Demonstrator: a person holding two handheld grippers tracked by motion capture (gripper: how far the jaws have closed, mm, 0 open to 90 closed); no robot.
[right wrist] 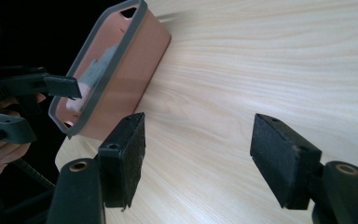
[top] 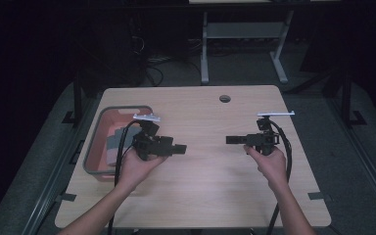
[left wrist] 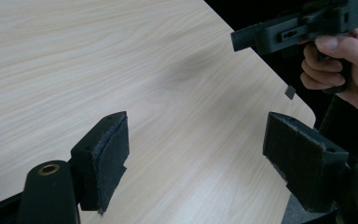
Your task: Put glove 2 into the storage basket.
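The left gripper (top: 180,148) hangs over the desk (top: 210,191) just inside its left edge, jaws spread wide with only bare wood between the pads (left wrist: 114,161). It points across the desk at the right gripper (top: 231,140), which sits nearer the right edge, likewise released and empty, its pads (right wrist: 135,154) well apart over the wood. The two face each other, apart, near the middle of the desk. Just beside the left gripper, along the left edge, stands a bin (top: 98,169) with a grey rim and pinkish walls; grey and white items (top: 113,144) lie inside it, too dim to tell. A round hole (top: 224,98) sits near the far edge.
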